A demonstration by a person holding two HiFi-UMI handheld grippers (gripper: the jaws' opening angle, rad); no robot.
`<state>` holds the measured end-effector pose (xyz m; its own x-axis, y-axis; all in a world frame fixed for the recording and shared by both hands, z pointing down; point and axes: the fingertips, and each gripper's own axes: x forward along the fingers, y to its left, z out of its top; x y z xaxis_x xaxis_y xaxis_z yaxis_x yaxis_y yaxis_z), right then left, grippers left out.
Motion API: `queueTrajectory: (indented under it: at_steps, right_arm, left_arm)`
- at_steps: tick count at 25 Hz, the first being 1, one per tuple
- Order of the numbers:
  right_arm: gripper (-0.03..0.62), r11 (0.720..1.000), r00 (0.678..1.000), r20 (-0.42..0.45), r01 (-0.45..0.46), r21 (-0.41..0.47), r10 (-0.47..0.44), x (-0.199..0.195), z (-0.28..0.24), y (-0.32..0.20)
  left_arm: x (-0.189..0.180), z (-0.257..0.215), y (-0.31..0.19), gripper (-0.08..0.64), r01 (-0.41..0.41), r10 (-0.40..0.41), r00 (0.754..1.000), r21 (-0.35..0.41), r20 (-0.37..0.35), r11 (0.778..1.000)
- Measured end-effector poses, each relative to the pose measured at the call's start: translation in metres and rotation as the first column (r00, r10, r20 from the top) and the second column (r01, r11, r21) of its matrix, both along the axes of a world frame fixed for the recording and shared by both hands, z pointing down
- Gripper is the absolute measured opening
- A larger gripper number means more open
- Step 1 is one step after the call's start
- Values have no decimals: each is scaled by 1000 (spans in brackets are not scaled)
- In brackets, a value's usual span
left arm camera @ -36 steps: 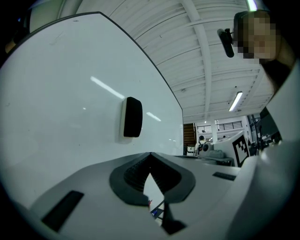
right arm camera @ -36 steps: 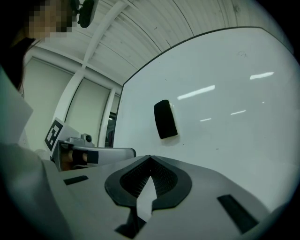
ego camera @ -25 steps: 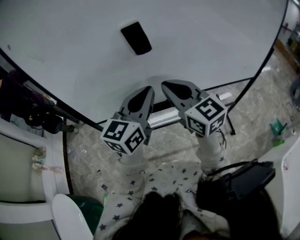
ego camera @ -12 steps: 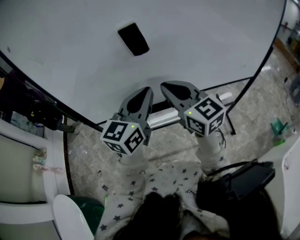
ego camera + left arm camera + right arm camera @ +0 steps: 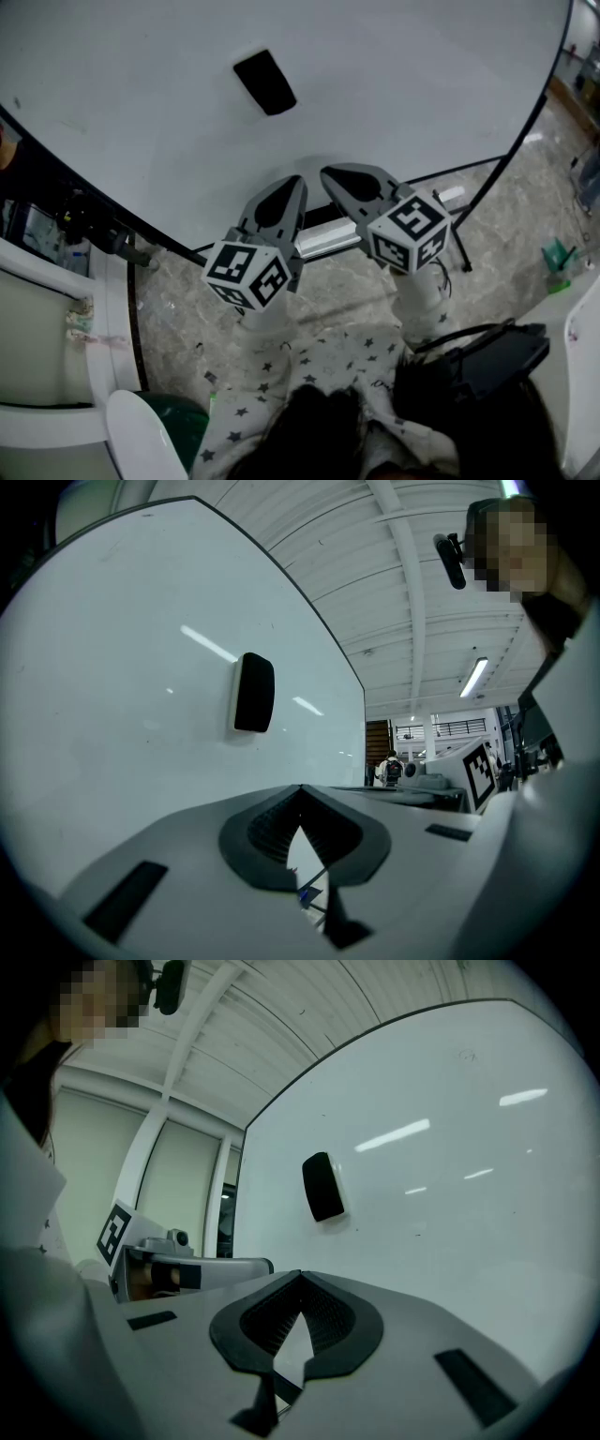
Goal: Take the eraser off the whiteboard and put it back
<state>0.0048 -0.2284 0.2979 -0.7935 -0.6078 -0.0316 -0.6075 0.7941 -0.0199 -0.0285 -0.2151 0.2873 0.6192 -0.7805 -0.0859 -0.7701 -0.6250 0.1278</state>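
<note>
black eraser [image 5: 265,82] slightly lower in head view than before

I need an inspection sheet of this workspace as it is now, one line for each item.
surface: whiteboard, no writing seen.
job's things: black eraser stuck on the board, apart from both tongs.
clutter: green object on the floor at the right.
grippers: left tongs and right tongs both shut, empty, side by side below the eraser.
cables: nothing seen.
surroundings: marble floor, board tray, ceiling light.
</note>
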Motion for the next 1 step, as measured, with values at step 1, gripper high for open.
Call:
queueTrajectory:
  at_steps: [1]
  right_arm:
    - [8,1000,1000,0,1,0,-1,-1,0,0]
  left_arm:
    - [0,0,0,2,0,0,1000,0,0,1000]
